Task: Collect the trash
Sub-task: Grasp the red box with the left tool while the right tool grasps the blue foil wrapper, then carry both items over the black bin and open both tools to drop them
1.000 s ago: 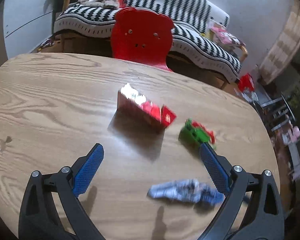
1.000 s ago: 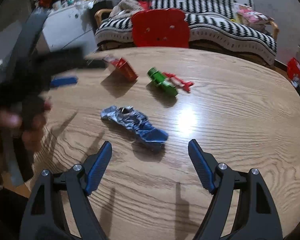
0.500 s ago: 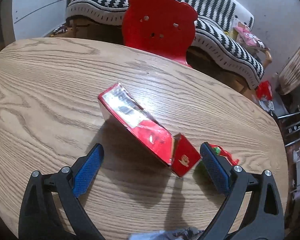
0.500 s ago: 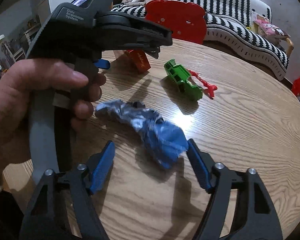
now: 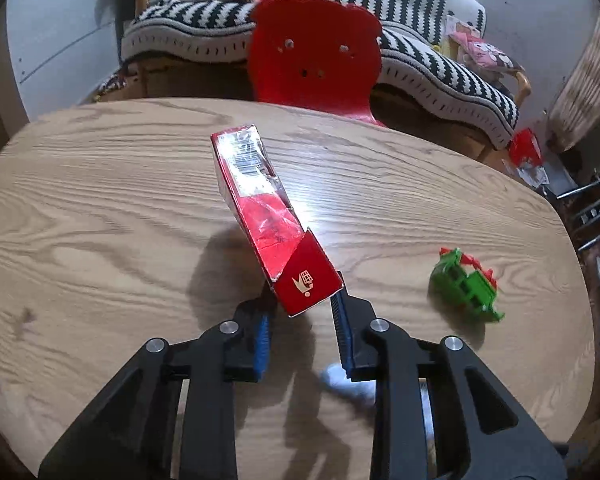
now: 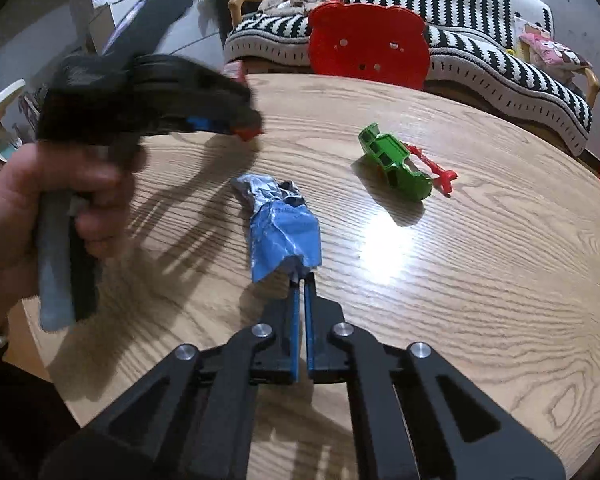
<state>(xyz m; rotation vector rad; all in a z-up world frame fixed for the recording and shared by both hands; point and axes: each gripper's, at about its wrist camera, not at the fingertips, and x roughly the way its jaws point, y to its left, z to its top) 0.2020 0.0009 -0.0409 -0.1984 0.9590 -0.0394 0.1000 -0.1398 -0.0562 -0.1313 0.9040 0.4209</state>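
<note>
Left tongs (image 5: 302, 308) closing on red carton (image 5: 268, 216)'s corner flap, may slip; right tongs (image 6: 300, 280) pinch blue wrapper (image 6: 284, 232)'s edge, may tear.

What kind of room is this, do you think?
Most likely a home living room with children about. A sofa under a black-and-white striped throw stands behind the wooden table, a red bear-shaped child's chair is pulled up to it, and a green toy lies on top.

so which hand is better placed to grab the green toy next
Neither is free. The left gripper is closing on the red box; the right gripper is shut on the blue wrapper. Once emptied, probably the right: the green toy lies just ahead of it.
</note>
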